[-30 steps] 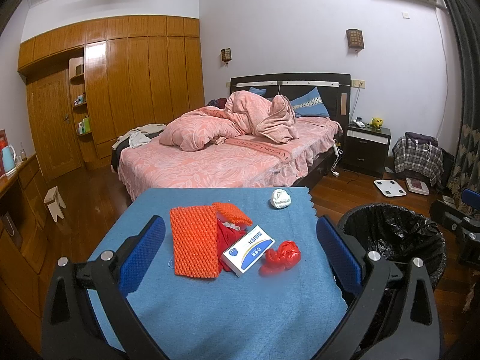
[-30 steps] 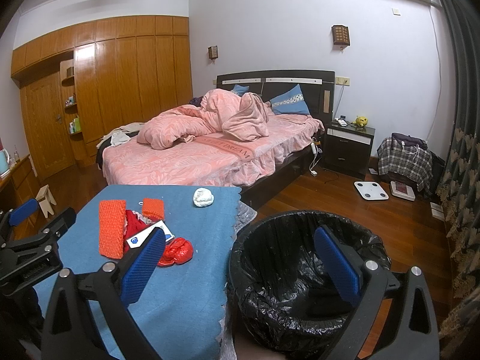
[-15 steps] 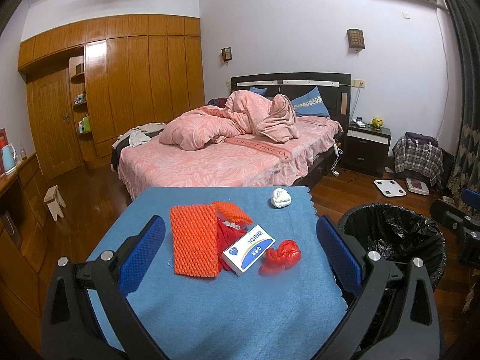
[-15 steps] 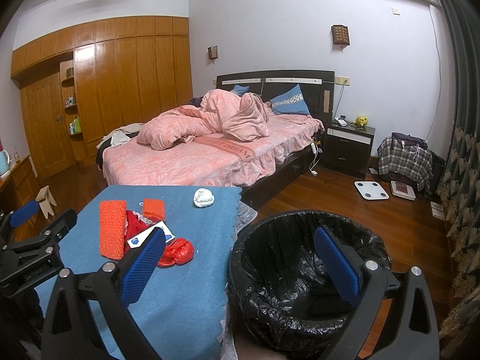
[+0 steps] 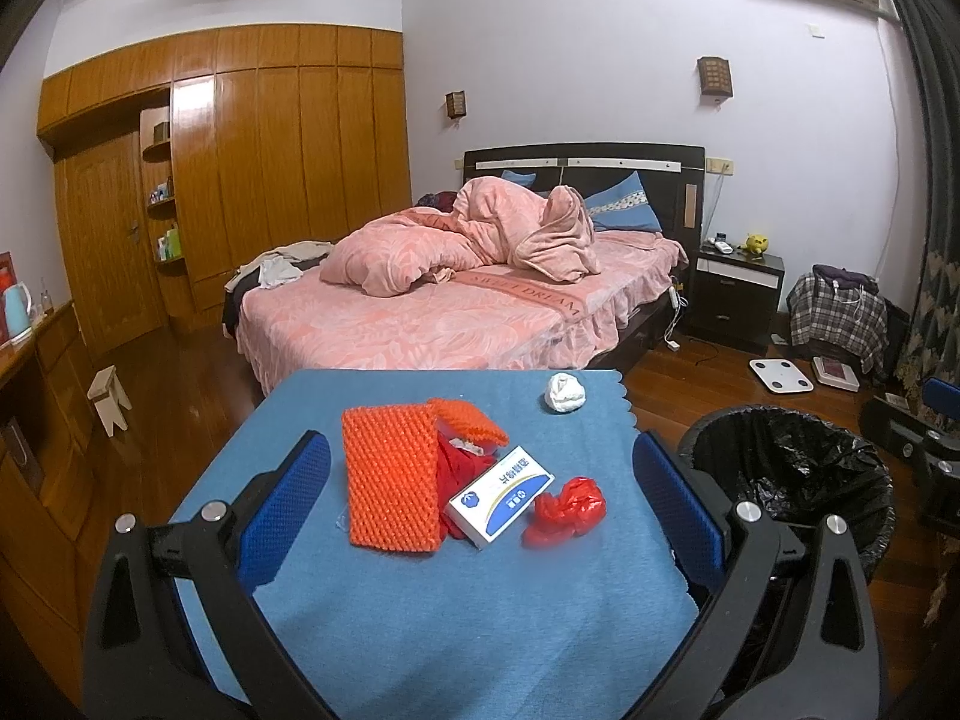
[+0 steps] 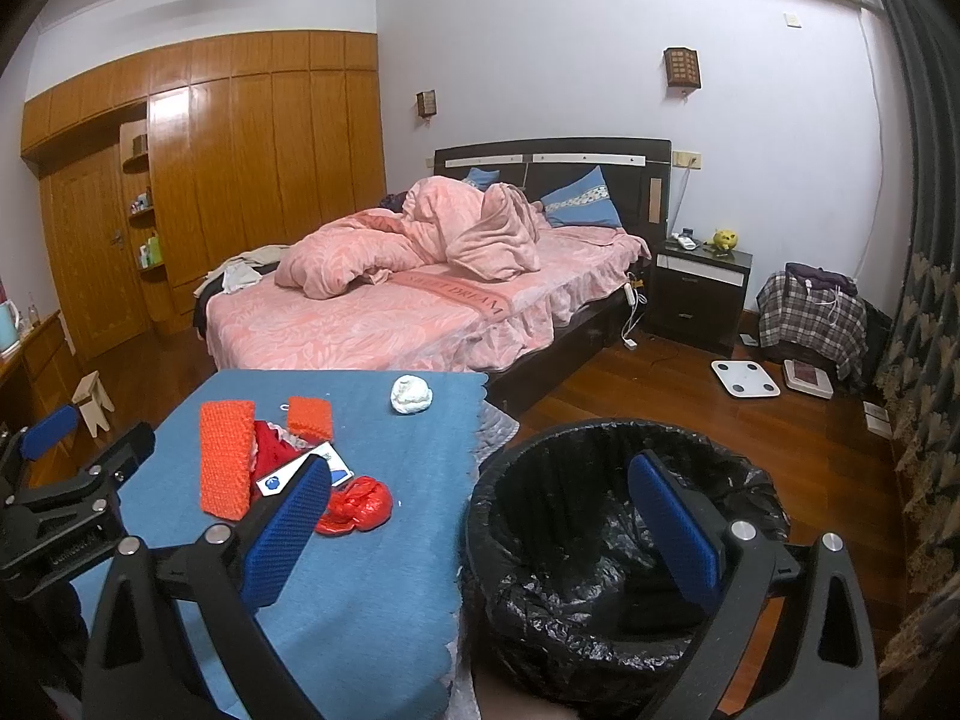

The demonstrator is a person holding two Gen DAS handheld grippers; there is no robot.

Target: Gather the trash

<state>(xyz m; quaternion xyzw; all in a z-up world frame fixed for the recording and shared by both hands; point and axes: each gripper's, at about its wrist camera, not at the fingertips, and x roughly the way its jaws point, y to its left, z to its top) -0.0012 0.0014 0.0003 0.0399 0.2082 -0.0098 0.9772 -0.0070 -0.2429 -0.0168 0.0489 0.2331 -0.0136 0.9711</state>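
Five scraps lie mid-table (image 5: pixel 420 630) in the left wrist view: foam nets, box, crumpled red bag (image 5: pixel 563 511), a white wad (image 5: pixel 565 393) near the far edge; left gripper (image 5: pixel 480 504) wide, empty. Right wrist view: right gripper (image 6: pixel 479 516) spread above the lined bin (image 6: pixel 600 618), seemingly empty. Nothing is collected yet; next comes pinching the bag.

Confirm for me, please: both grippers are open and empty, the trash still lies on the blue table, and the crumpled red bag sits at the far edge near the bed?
Not quite. The left wrist view shows the crumpled white paper ball at the far edge of the blue table; the red bag lies nearer, beside the box. The left gripper and right gripper are open and empty.
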